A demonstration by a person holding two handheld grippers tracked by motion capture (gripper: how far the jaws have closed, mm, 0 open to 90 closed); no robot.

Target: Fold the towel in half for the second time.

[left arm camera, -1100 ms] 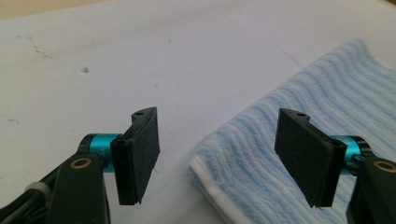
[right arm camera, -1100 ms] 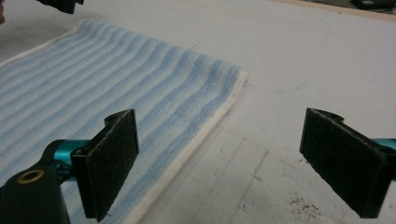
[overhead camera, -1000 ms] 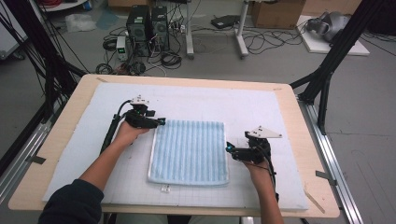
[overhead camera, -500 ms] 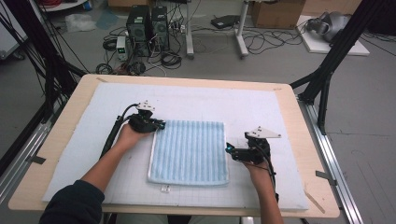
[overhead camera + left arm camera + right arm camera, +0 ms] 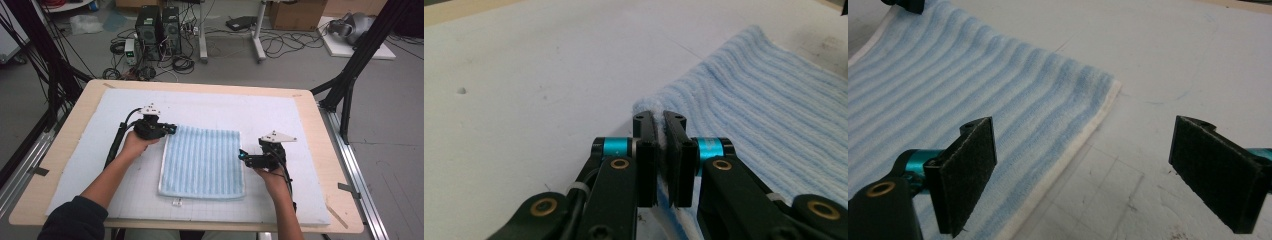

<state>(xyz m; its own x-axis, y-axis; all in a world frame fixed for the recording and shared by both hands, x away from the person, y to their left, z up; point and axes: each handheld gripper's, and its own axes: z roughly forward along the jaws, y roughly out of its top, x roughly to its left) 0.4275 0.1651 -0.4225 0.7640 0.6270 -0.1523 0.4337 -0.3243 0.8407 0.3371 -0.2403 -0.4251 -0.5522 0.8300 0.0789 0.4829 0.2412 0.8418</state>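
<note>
Left gripper view shows my left gripper (image 5: 659,150) has just closed and clamps the towel (image 5: 774,130) corner; right gripper (image 5: 1083,170), jaws apart over its edge, probably must grasp next.

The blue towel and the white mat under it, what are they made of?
The blue towel looks like soft terry cotton: fuzzy raised ribs in light blue stripes, with a white hemmed edge. The white mat looks like matte foam or felt board, though I can't be sure: flat, dull, slightly scuffed, with faint grid lines near the front.
</note>
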